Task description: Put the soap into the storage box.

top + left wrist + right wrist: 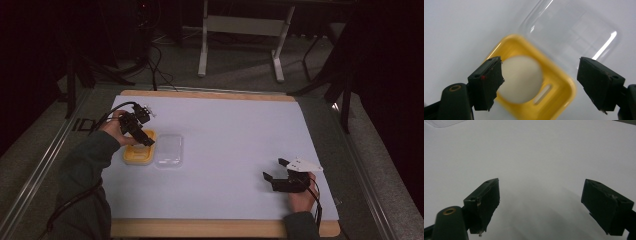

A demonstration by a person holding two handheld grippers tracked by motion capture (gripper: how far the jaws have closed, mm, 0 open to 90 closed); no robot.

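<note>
A yellow tray-like container (139, 154) sits on the white mat at the left, and a white ball (521, 80) lies inside it. Touching its right side is a clear plastic lid (169, 150), flat on the mat. My left gripper (146, 140) hovers just above the yellow container (560, 86), pointing down, its jaws apart with nothing pressed between them; the ball shows below, beside the left jaw. My right gripper (274, 168) rests low over the mat at the right, open and empty.
The white mat (240, 130) covers a wooden tabletop whose edge shows at the front and back. Bare mat lies under my right gripper (540, 195). Beyond the table are a grey floor, cables and a white stand's legs (240, 45).
</note>
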